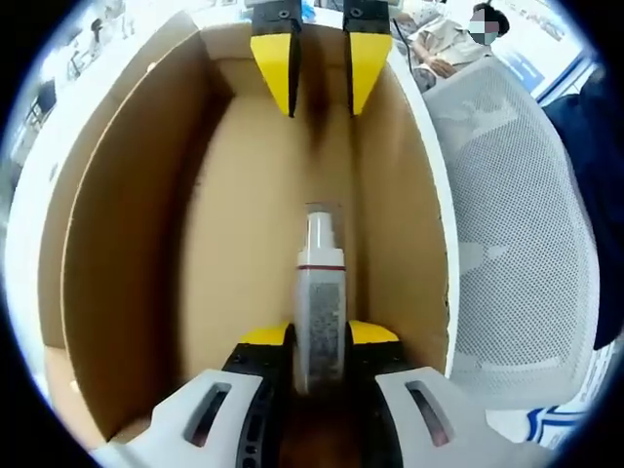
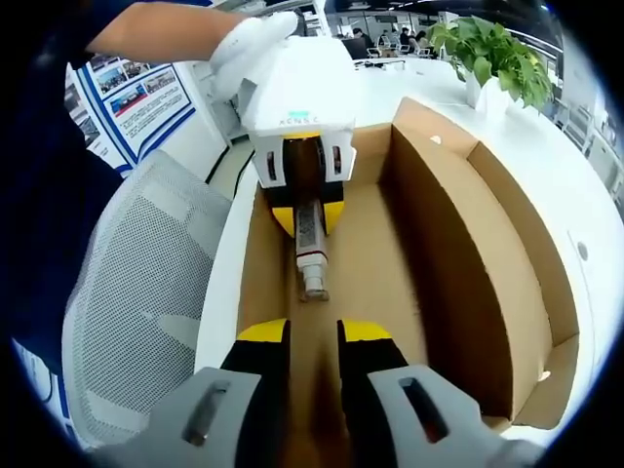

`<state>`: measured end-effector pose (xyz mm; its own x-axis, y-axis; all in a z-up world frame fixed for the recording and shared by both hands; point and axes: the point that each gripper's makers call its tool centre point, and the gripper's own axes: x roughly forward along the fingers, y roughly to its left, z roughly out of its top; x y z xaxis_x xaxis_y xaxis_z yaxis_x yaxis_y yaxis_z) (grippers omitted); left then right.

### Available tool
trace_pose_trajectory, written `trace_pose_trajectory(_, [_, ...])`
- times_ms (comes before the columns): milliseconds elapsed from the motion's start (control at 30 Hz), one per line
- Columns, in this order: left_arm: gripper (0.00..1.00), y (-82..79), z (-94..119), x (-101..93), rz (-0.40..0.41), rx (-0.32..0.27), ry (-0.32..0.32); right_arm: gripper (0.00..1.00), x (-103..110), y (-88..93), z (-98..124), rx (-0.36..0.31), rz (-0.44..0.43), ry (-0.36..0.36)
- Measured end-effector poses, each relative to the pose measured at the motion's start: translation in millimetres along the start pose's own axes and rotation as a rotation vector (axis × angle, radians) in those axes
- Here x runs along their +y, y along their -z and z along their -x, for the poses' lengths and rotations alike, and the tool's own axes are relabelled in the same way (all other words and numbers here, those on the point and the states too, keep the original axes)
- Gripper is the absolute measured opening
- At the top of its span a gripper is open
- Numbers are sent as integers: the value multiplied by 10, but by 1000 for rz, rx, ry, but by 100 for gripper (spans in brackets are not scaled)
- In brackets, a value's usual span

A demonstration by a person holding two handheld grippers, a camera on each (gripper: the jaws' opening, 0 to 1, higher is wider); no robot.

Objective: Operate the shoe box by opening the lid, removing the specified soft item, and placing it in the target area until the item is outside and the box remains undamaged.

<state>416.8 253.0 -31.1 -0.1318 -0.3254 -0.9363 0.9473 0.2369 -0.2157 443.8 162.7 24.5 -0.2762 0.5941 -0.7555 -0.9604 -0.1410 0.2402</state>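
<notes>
White desk (image 2: 585, 224) under open shoe box (image 2: 458, 244), left hand-held gripper (image 1: 320, 336) clamped on tube (image 1: 320, 292), right hand-held gripper (image 2: 312, 336) parted, empty

bottle (image 1: 320, 312) base hidden between jaws, label print blurred, shoe box (image 1: 127, 244) near corner cut off

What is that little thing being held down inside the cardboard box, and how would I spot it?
Find the open brown cardboard box on the white table, beside the mesh chair. Down inside it, the left gripper pinches a small tube between its yellow-tipped jaws. It is the one pale thing there: a grey speckled body, a thin dark red band and a white cap.
</notes>
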Motion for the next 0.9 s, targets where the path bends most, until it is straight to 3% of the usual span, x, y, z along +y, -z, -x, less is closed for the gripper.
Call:
trace_pose_trajectory(267, [17,17,69,15,15,-16,11,18,-33,-33,23,-9,2,11])
trace_pose_trajectory(667, [16,-19,203,93,-7,-72,-23,22,-70,-129,-15,-66,-10,34])
trace_pose_trajectory(900, [17,82,95,166,-19,-26,-52,22,-88,-117,-24,-70,-21,34])
